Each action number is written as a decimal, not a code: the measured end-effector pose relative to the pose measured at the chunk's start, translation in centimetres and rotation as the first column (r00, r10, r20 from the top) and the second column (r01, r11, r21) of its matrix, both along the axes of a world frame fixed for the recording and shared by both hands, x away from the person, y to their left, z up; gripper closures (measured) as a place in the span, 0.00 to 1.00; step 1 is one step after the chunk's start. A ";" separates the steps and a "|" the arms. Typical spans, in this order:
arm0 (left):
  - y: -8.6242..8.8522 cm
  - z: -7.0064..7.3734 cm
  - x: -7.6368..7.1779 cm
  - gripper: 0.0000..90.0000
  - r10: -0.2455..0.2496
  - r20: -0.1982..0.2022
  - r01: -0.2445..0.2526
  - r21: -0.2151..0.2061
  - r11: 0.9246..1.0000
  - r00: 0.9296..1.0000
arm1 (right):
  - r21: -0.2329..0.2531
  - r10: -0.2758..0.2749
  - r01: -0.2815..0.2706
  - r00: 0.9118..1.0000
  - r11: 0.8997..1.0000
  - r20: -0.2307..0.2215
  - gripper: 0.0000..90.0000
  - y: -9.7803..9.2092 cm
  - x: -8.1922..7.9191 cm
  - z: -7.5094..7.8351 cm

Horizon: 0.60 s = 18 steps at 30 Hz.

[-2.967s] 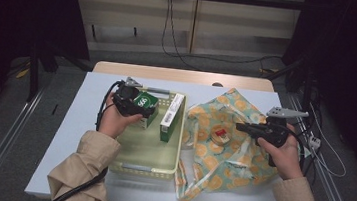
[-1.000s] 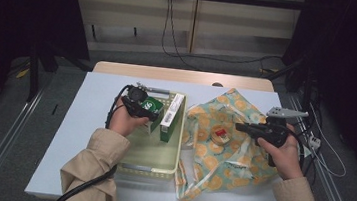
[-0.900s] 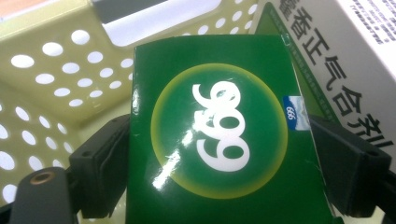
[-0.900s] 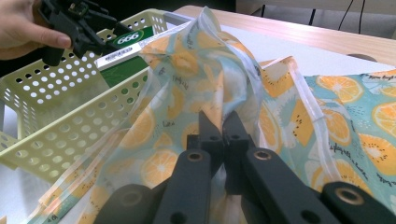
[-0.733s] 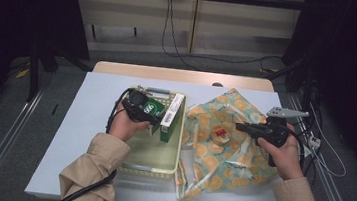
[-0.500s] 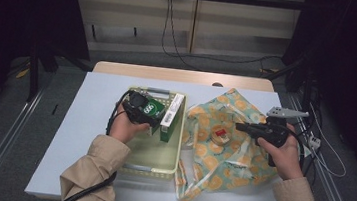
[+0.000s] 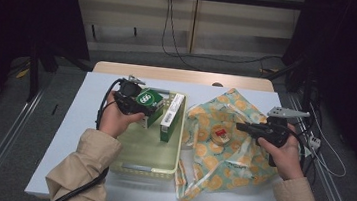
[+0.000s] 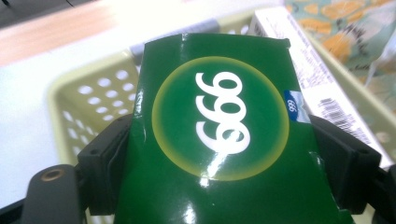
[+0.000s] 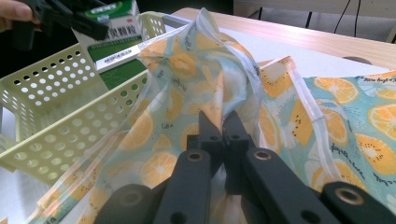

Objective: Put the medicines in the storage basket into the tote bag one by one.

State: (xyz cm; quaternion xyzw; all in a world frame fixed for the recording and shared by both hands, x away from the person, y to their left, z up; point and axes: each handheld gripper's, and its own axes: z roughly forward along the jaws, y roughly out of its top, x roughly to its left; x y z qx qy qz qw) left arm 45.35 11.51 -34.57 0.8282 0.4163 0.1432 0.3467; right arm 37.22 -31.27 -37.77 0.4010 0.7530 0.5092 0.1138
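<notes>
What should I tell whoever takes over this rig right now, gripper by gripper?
Left gripper: shut on the green box, held over the far end of the yellow basket.
Right gripper: jaws closed, pinching the fruit-print bag, which lies on the table right of the basket.
Done: a green-and-white carton already stands in the basket against its right wall.
Left: probably set the green box down beside the carton and release. A round tin shows at the bag and may come next.
</notes>
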 end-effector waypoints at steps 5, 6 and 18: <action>0.3 2.1 -0.7 0.20 -0.025 0.016 0.026 -0.020 0.999 1.000 | -0.001 0.000 0.000 1.000 1.000 -0.002 1.00 0.1 0.0 0.0; 0.2 2.5 -0.9 0.21 -0.028 0.022 0.029 -0.027 0.999 0.999 | -0.001 0.000 0.000 1.000 1.000 -0.003 1.00 0.1 0.0 0.0; -1.7 4.8 -2.4 0.21 -0.101 0.040 0.104 -0.088 0.991 0.994 | -0.004 0.001 -0.001 1.000 1.000 -0.003 1.00 0.1 0.0 -0.1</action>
